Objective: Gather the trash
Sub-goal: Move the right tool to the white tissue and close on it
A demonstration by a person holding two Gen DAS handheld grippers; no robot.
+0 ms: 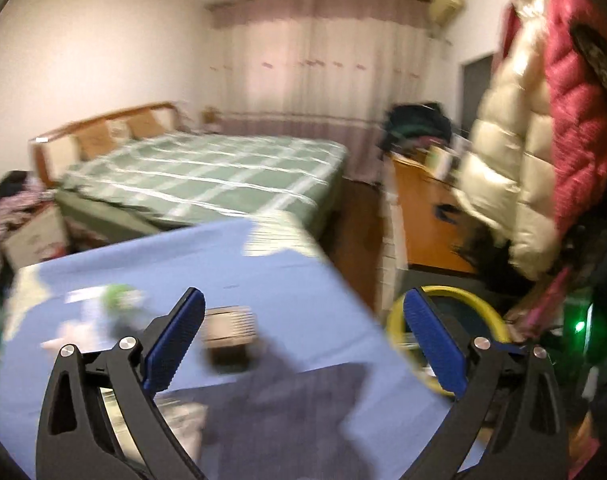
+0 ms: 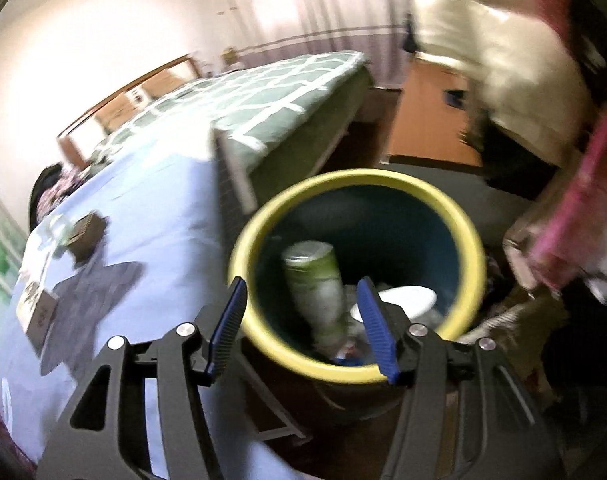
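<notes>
A bin with a yellow rim (image 2: 363, 179) and a dark blue inside stands beside the blue-clothed table (image 2: 163, 220). In it lie a green-and-white can (image 2: 315, 280), tilted, a white round piece (image 2: 403, 298) and other scraps. My right gripper (image 2: 302, 282) hovers over the bin's mouth, open, its pads clear of the can below. My left gripper (image 1: 302, 295) is spread wide over the table (image 1: 263, 256) with nothing between its fingers. Ahead of it lie a small brown box (image 1: 231, 332) and a blurred green-and-white scrap (image 1: 117, 300). The bin's rim (image 1: 491, 312) shows at its right.
The brown box (image 2: 85, 232) and some cards (image 2: 39, 308) lie on the table. A green checked bed (image 1: 207, 172) stands beyond it. An orange cabinet (image 1: 427, 216) and hanging cream and red padded jackets (image 1: 543, 140) are on the right, close above the bin.
</notes>
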